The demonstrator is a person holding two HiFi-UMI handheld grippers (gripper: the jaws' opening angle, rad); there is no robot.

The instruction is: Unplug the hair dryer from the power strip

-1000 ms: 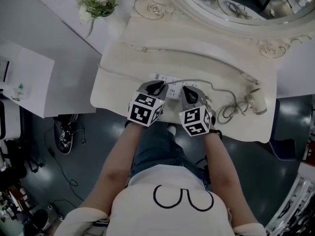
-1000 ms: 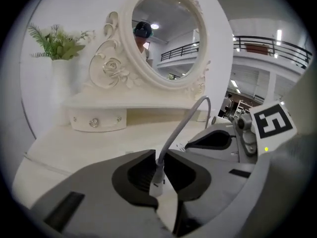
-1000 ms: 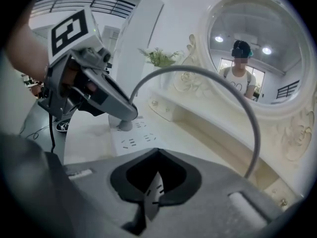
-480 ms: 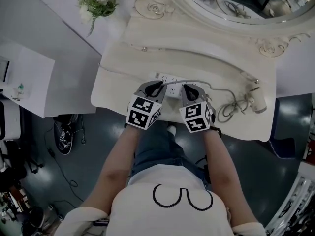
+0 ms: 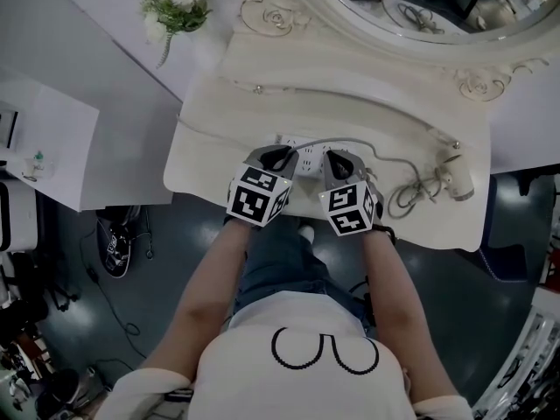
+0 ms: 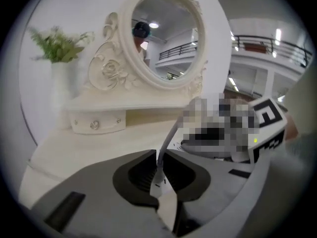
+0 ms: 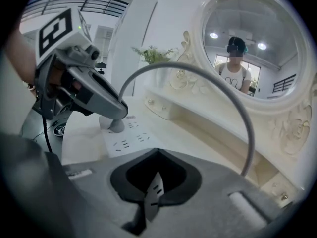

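Flowers (image 5: 175,3) stand far left, beside the mirror (image 5: 420,7). The left gripper (image 6: 158,157) is clamped narrowly on the grey plug (image 7: 117,126) — seated in the strip (image 7: 130,142). The right gripper (image 7: 157,152), jaws together and empty, hovers just beside. The cord (image 5: 398,160) arches across — ending at the dryer (image 5: 457,178), far right.

Dryer (image 5: 457,180) plug (image 7: 116,125) (grey) in strip (image 7: 132,141).

One dressing table (image 5: 210,151) holds one power strip (image 5: 304,159) at six o'clock, one hair dryer (image 5: 457,178) at four o'clock and one grey cord (image 5: 389,158) between them. There is one oval mirror (image 5: 437,7) at one o'clock, one bunch of flowers (image 5: 175,3) at ten o'clock, and two drawer knobs (image 5: 256,87) (image 5: 455,144). Two grippers show, the left gripper (image 5: 284,153) and the right gripper (image 5: 337,158), held by one person (image 5: 324,357).
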